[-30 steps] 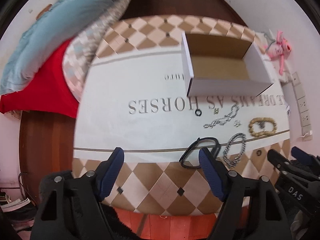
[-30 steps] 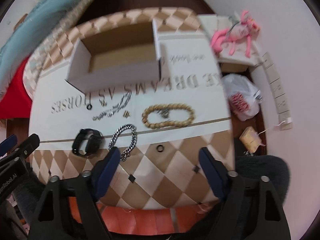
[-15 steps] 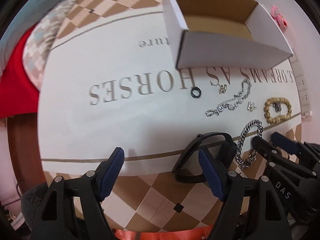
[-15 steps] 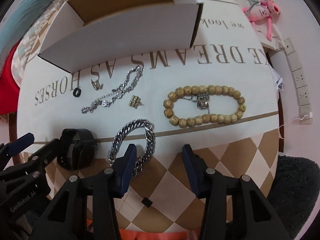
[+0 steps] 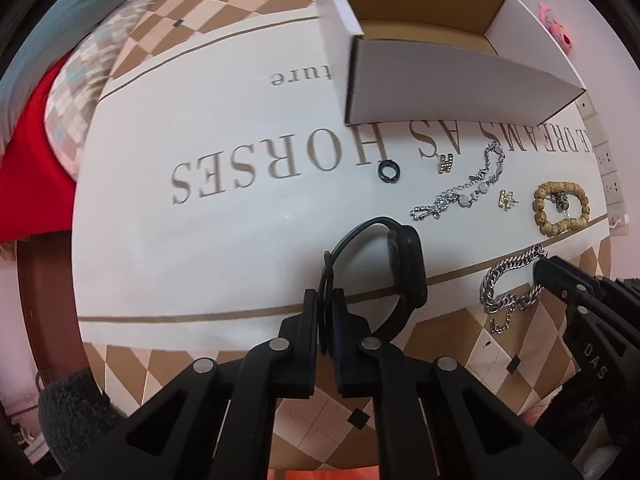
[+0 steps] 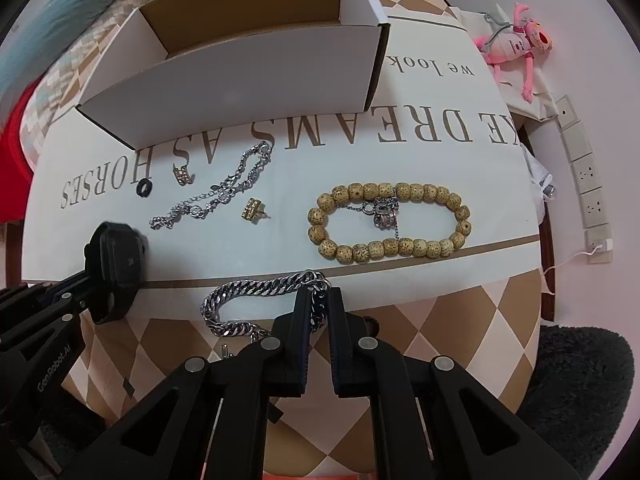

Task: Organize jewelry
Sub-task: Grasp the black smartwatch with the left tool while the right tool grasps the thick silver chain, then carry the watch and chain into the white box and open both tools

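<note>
My left gripper pointed down at the cloth, and its jaws, which had just been closing, were clamped on the thin strap of the black smartwatch. The strap ran up between the two pads, while the watch's dark body stood on edge just right of them, on the white field above the tan stripe. My right gripper had likewise just been closing, and its jaws gripped the right end of the heavy silver curb-chain bracelet; the rest of that chain curved away to the left across the stripe and onto the checkered border.

Beyond the chain, the wooden bead bracelet lay flat as an oval on the white field, with a small silver charm chain resting inside its loop. To the left of it sat a gold stud earring, then a thin silver link bracelet strung diagonally, a second gold earring, and a small black ring beside the printed lettering.

The open white cardboard box stood behind all of these, brown inside, with nothing visible in the part I could see. A pink plush toy lay off the cloth at the far right.
</note>
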{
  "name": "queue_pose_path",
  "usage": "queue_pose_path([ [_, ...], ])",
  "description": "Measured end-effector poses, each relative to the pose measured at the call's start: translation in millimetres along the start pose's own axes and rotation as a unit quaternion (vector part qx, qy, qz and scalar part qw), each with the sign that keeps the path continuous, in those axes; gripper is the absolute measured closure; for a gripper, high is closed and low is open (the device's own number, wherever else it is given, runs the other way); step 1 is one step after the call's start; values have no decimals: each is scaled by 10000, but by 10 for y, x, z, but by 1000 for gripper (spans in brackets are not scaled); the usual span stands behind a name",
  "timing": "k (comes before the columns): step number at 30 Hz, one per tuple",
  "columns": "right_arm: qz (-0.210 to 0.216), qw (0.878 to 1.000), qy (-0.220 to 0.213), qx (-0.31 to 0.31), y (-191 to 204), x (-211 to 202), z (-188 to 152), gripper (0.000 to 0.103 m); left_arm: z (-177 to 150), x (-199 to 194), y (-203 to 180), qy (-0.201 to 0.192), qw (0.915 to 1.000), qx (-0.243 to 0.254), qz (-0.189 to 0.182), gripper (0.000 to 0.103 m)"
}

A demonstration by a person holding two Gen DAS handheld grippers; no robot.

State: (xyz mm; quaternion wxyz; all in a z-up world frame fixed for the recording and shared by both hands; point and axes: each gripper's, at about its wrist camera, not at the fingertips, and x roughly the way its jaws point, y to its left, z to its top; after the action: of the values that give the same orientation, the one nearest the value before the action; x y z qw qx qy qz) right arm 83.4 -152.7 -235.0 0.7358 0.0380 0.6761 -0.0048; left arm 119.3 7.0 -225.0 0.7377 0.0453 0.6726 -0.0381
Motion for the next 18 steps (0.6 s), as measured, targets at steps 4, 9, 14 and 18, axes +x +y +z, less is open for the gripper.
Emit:
queue_pose_path([
  [4,391,9990,-207,80,-85,-206,-21,95,-139,-187,87,-86,9999,-132,-47,99],
  [9,733,9963,-457,37,-152,-524,18,95,-333,-432,150,-272,9992,-225,-173,100],
  [14,1040,9925,-612,214,-196,-757,113,95,-470,-712,264,-470,9982,-272,-260,100],
  [18,1186,9891,-849,180,-202,-1026,210,95,-444,-1063,363,-709,9962,-303,-397,100],
])
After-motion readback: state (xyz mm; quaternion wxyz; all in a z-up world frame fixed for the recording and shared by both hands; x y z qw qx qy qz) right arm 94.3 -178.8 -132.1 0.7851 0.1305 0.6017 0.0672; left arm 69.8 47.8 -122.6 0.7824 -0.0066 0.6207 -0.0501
